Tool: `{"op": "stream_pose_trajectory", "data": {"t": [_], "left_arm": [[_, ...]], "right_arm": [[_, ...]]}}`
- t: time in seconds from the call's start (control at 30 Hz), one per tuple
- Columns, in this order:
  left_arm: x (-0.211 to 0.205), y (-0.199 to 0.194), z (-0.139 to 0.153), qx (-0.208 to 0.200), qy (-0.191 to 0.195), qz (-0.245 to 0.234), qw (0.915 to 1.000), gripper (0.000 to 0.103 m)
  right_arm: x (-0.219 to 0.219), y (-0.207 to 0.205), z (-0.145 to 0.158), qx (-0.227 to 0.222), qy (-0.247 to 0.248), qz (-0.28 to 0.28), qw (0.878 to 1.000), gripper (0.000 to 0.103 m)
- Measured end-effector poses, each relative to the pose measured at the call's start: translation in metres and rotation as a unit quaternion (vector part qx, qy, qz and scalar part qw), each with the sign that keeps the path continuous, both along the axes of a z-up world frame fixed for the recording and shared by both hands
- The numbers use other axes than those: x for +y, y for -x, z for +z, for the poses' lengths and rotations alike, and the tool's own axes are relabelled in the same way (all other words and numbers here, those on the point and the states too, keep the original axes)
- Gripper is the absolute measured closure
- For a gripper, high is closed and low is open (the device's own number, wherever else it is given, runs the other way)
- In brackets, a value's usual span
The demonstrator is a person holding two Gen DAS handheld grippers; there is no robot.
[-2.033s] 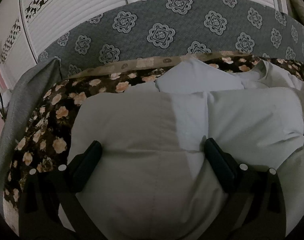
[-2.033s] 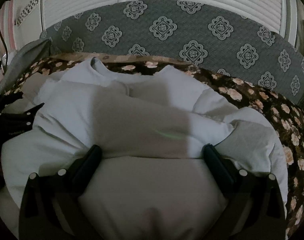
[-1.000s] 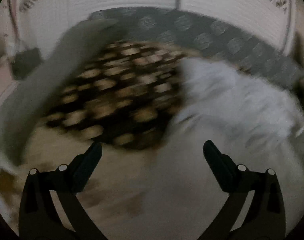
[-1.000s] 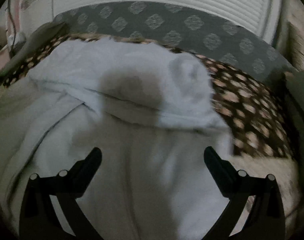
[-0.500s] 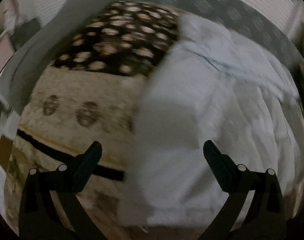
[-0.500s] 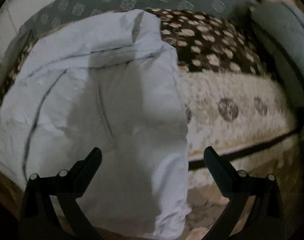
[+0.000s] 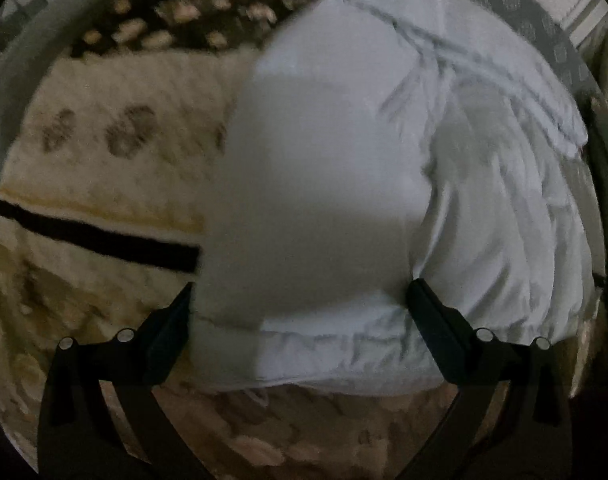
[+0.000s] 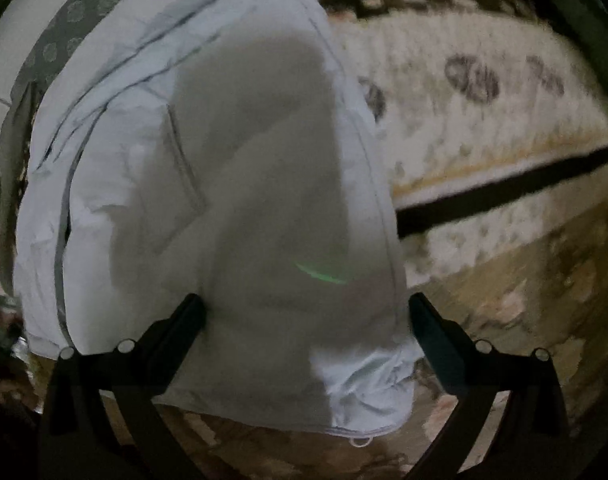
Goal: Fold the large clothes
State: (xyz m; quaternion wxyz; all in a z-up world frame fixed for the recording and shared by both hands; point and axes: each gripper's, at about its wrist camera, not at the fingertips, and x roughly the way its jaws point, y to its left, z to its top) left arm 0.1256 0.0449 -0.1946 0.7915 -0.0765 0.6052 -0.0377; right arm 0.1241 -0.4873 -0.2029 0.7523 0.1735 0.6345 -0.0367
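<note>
A large pale blue-white garment (image 7: 343, 160) lies on the bed, its near hem hanging over the bed's front edge. It also fills the right wrist view (image 8: 224, 180), where a pocket seam and a long side seam show. My left gripper (image 7: 300, 300) is open, its fingers wide apart over the garment's near left hem. My right gripper (image 8: 304, 312) is open, its fingers wide apart over the garment's near right hem. Neither holds cloth. Both views are blurred.
A cream blanket with dark paw-like marks and a black stripe (image 7: 96, 236) covers the bed's front, also in the right wrist view (image 8: 503, 192). A brown floral spread (image 7: 192, 4) lies behind. A grey patterned headboard (image 7: 515, 0) stands at the back.
Both grippers have pulled back from the head of the bed towards its front edge and now look down on the garment's near hem. Both stayed open.
</note>
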Motion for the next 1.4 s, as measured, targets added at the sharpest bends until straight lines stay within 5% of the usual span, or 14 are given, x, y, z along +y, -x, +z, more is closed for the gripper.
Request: {"op": "stream_pose_trajectory", "data": {"t": [0.2,0.33,0.47,0.53,0.73,0.97,1.17,1.4], "left_arm": [[-0.004,0.000,-0.028,0.057,0.012,-0.004,0.9983,0.003],[-0.010,0.002,-0.030,0.062,0.001,-0.011,0.9980,0.003],[-0.013,0.003,-0.026,0.060,-0.002,-0.025,0.9979,0.003],[-0.019,0.003,-0.019,0.044,-0.016,-0.043,0.9980,0.020],[-0.027,0.011,0.011,-0.010,-0.012,-0.047,0.9988,0.081],[-0.007,0.024,0.058,-0.092,0.066,0.010,0.9935,0.088],[0.011,0.055,0.141,-0.218,0.101,0.012,0.9707,0.093],[0.011,0.118,0.195,-0.282,0.138,-0.026,0.9489,0.093]], "right_arm": [[0.012,-0.005,-0.007,0.001,-0.019,0.029,0.999,0.016],[0.026,-0.005,-0.001,-0.019,-0.024,0.048,0.998,0.050],[0.034,-0.005,0.010,-0.042,-0.021,0.057,0.997,0.068],[0.033,-0.007,0.015,-0.057,-0.024,0.058,0.996,0.077],[0.038,-0.004,0.046,-0.132,-0.037,0.066,0.988,0.083],[0.035,0.015,0.091,-0.225,-0.065,0.059,0.970,0.087],[0.034,0.062,0.155,-0.313,-0.072,0.089,0.943,0.090],[0.008,0.114,0.203,-0.379,-0.115,0.065,0.916,0.090]]}}
